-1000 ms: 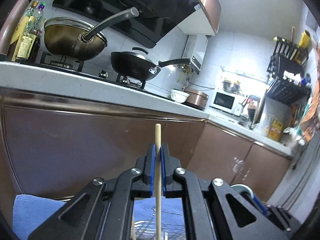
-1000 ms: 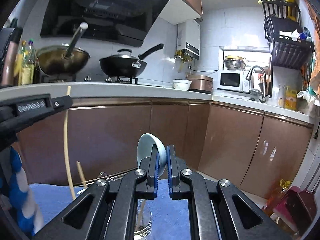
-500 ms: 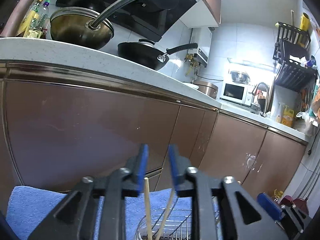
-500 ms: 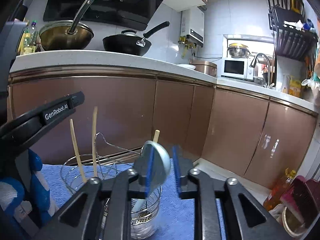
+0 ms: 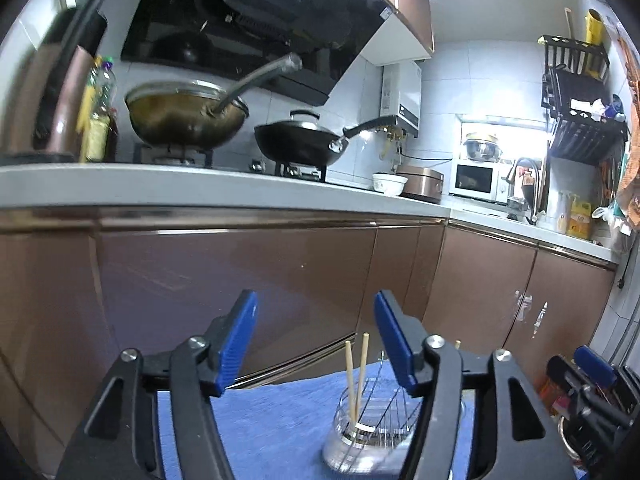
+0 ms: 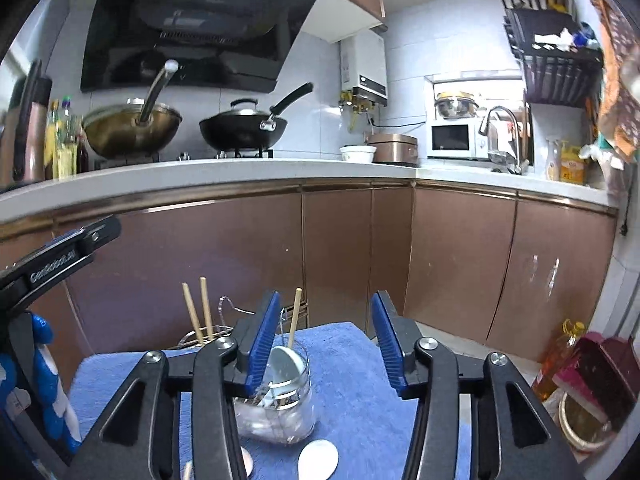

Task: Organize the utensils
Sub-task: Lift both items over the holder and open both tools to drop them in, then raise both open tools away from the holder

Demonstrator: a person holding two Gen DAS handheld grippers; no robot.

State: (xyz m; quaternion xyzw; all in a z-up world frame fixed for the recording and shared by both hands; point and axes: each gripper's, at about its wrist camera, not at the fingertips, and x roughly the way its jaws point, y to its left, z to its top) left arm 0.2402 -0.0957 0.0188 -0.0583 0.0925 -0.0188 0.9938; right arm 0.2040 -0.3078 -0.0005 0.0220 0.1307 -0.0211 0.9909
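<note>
A: What do we have in the containers?

B: We see a clear glass jar with a metal band (image 6: 286, 408) standing on the blue towel-covered table (image 6: 352, 364). A pale ceramic spoon (image 6: 285, 366) sits in it bowl-up, with one light wooden chopstick (image 6: 296, 316) leaning out of it. Just behind and to the left is a round wire utensil basket (image 6: 208, 334), holding a pair of light wooden chopsticks (image 6: 198, 308) that stand nearly upright.

A: And our fingers?

B: Both sets are spread wide and hold nothing. Our right gripper (image 6: 324, 344) hovers above the jar, its left blue finger (image 6: 262, 342) partly covering the jar's rim. Our left gripper (image 5: 316, 340) looks down on the same holders from its side, where the pair of chopsticks (image 5: 356, 376) shows between its fingers.

A: Anything else nearby?

B: Two white spoon bowls (image 6: 318, 458) lie on the towel in front of the jar. Beyond the table run brown cabinet doors (image 6: 340, 256) under a white kitchen counter (image 6: 240, 172) carrying a brass-coloured wok (image 6: 132, 128) and a black lidded pan (image 6: 244, 128).
</note>
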